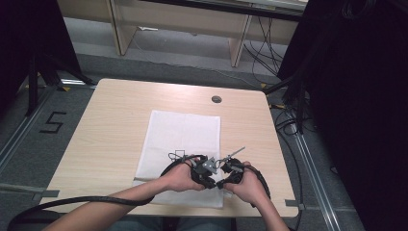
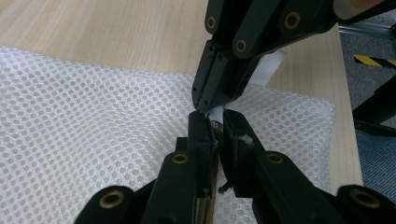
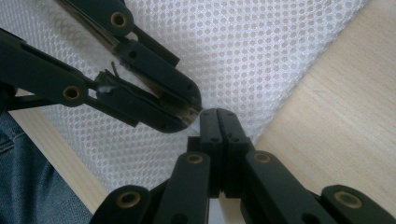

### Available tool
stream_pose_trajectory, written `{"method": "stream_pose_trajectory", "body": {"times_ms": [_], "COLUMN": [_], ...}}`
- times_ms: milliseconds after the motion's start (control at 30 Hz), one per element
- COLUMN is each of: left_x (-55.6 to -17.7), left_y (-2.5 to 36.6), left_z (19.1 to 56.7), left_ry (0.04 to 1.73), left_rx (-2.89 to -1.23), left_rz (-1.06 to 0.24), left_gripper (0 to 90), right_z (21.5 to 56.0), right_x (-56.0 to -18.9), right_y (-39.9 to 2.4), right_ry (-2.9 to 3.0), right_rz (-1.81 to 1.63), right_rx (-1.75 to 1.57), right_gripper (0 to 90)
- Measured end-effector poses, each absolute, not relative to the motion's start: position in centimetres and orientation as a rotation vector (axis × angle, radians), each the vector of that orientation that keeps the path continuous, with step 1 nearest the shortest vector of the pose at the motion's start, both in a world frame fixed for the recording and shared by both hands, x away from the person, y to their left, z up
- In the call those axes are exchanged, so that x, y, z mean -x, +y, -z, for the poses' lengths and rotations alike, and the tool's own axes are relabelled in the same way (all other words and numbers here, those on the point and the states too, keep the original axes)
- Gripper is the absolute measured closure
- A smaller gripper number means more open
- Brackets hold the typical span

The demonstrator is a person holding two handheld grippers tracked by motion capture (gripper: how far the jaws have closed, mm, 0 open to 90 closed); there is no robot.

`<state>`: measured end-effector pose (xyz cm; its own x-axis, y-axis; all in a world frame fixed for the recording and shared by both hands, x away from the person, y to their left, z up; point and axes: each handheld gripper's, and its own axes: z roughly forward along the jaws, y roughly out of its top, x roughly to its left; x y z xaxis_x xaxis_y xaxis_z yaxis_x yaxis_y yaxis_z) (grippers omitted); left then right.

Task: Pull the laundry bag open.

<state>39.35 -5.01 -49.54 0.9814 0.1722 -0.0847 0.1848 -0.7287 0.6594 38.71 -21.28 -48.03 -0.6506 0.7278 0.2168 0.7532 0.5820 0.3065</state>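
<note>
The white mesh bag (image 1: 185,144) lay flat on the wooden table (image 1: 110,125), its long side running from near to far, and both grippers met at its near right part, just in front of the person. In the left gripper view, the left gripper (image 2: 214,122) had its jaws pressed together on something small and pale at the bag's edge (it looked like the zipper end, though too little of it showed to be sure). The right gripper (image 3: 218,115) stood tip to tip with it, jaws pressed together on a white tab (image 2: 268,70), which in the left gripper view ran up behind the right gripper as a flat strip.

The step in hand seemed to be opening or closing the bag at that edge. To do it well, the left gripper needed to hold the fabric firmly as an anchor while the right one drew the tab in a straight line along the edge, not upward. A pull at an angle would likely bunch the soft mesh and lift the whole bag off the table. Keeping both grips low and the mesh taut between them looked the safest course.
</note>
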Motion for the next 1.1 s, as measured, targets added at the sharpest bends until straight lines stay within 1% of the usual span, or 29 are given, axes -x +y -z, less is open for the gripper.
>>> {"method": "stream_pose_trajectory", "body": {"times_ms": [67, 233, 533, 833, 1067, 1100], "left_x": [-39.2, -39.2, -38.9, -39.1, -39.0, -39.0], "left_y": [-5.0, -5.0, -4.7, -4.1, -3.5, -3.4], "left_z": [49.5, 49.1, 48.8, 48.7, 48.5, 48.5], "left_ry": [0.257, 0.202, 0.243, 0.207, 0.241, 0.223], "left_rx": [-2.410, -2.442, -2.451, -2.449, -2.445, -2.448], "left_rz": [0.021, -0.029, -0.019, -0.038, -0.021, -0.030], "left_gripper": [81.8, 81.9, 82.0, 81.9, 81.9, 81.9], "right_z": [48.1, 47.8, 47.8, 47.9, 47.8, 47.9], "right_x": [-38.7, -38.5, -38.6, -38.6, -38.5, -38.5], "right_y": [-21.2, -20.6, -20.5, -20.6, -20.6, -20.6], "right_ry": [-2.745, -2.780, -2.794, -2.788, -2.763, -2.764], "right_rz": [0.584, 0.534, 0.526, 0.536, 0.526, 0.525], "right_rx": [1.277, 1.271, 1.257, 1.269, 1.283, 1.285], "right_gripper": [90.0, 90.0, 90.0, 90.0, 90.0, 90.0]}}
